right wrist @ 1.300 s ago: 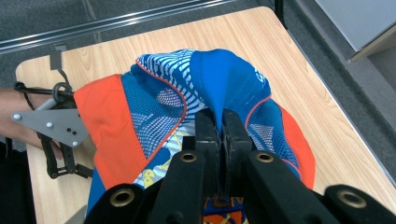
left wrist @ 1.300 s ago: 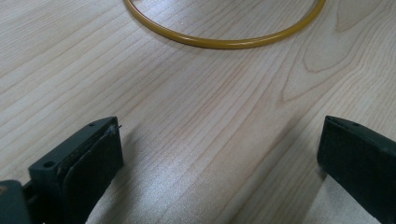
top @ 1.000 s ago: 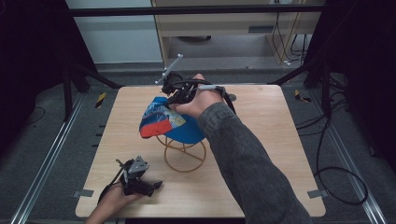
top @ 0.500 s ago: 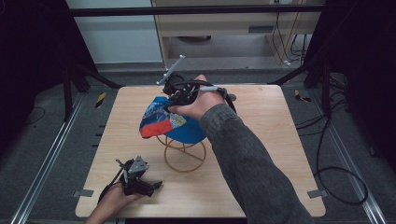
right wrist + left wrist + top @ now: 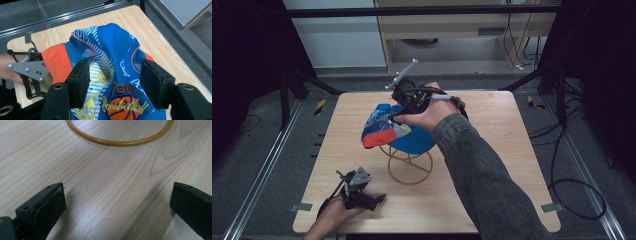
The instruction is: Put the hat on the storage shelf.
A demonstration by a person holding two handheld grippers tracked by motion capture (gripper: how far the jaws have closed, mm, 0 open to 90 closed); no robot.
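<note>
1. High view, right gripper: held at the table's far centre, reaching toward 9 o'clock over a cap; in the right gripper view its jaws stand parted above the crown, with cloth between them; whether the pads touch it cannot be told.
2. Left gripper: rests low at the near-left, about 7 o'clock from the stand; in the left gripper view its jaws gape wide over bare wood, holding nothing.
3. Baseball cap: blue and white, basketball emblem; sits on a yellow wire stand at table centre, orange brim pointing to about 8 o'clock, long axis running 2 to 8 o'clock.
4. Stand base ring: lies flat on the wood ahead of the left gripper.
5. Table: light wood, square.
6. Surroundings: grey floor, metal rails, a cabinet beyond.
</note>
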